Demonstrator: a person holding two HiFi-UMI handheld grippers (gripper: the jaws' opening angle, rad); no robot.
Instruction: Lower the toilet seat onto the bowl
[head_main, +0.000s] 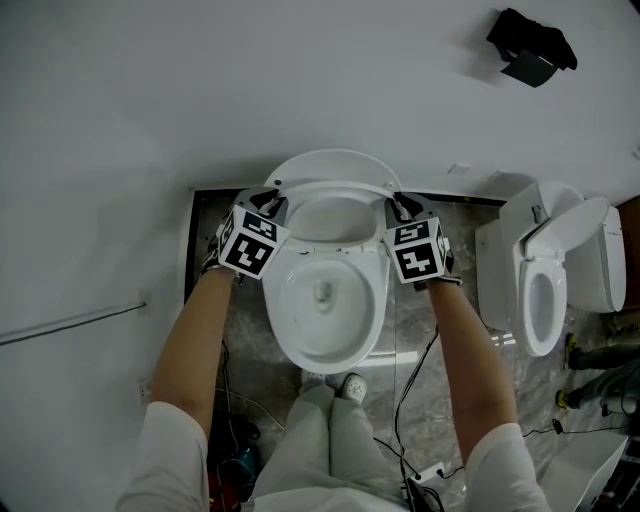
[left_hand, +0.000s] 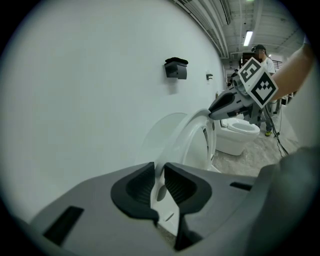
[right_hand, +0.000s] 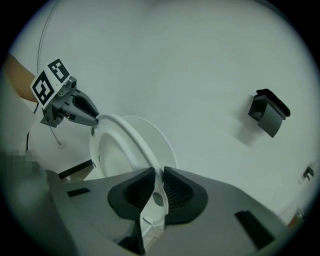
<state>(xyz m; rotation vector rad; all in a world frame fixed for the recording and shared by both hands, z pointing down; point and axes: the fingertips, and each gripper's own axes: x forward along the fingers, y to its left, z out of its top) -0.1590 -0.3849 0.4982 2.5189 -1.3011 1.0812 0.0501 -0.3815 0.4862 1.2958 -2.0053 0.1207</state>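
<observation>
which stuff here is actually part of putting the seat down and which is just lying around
Part of the job:
- toilet seat, raised
- left gripper and right gripper, each shut on one side of the seat
- bowl beneath it

Just lying about:
- second toilet off to the right
- black holder on the wall

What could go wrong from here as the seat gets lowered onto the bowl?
1. The left gripper and right gripper each pinch only the thin, smooth edge of the toilet seat; it may slip free and slam onto the bowl.
2. They hold opposite sides, so uneven lowering could twist the seat.
3. The lid stands just behind the seat and might tip down after it.
</observation>
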